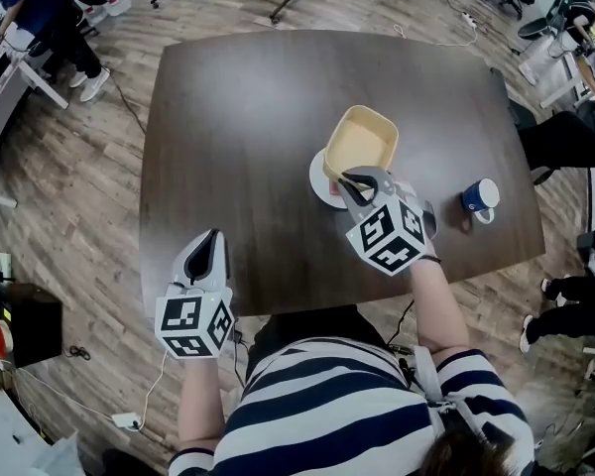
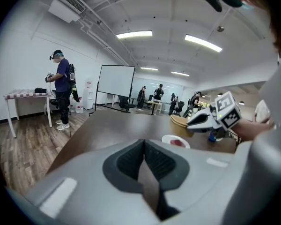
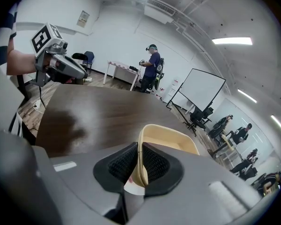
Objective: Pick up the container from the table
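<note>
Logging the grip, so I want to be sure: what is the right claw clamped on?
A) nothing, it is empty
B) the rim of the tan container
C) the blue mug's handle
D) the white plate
B: in the right gripper view, the near wall of the tan container stands pinched in the right claw, with nothing else in it.

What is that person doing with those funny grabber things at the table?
A person in a striped shirt holds a hand-held gripper in each hand over a dark table. The right hand-held gripper is clamped on the rim of a tan container, which looks lifted just above a white plate. The left hand-held gripper is shut with nothing in it, near the table's front edge. A blue mug stands on the person's right.
</note>
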`<action>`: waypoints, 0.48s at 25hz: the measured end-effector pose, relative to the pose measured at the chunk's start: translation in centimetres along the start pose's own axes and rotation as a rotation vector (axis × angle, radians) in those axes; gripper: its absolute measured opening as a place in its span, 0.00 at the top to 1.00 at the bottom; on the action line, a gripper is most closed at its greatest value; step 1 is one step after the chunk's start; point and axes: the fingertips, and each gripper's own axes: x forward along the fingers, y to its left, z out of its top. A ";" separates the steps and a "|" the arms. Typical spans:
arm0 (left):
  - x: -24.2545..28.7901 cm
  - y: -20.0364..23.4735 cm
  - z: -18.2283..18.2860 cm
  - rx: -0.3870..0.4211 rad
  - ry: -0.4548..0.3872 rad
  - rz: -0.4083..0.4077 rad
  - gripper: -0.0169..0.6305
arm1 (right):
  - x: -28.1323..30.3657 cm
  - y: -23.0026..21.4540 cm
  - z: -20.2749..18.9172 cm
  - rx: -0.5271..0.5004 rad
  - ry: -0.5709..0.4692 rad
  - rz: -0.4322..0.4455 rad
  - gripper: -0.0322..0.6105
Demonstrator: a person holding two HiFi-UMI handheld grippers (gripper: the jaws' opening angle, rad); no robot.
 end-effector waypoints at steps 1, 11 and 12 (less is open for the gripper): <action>-0.3 -0.2 -0.1 0.004 -0.001 -0.004 0.97 | -0.5 0.4 -0.1 0.003 0.000 -0.004 0.90; -3.4 -1.1 -1.6 0.022 -0.002 -0.037 0.97 | -4.6 5.3 -1.4 0.042 0.013 -0.016 0.90; -3.5 -1.2 -1.6 0.024 -0.002 -0.040 0.97 | -5.0 5.6 -1.5 0.045 0.014 -0.016 0.90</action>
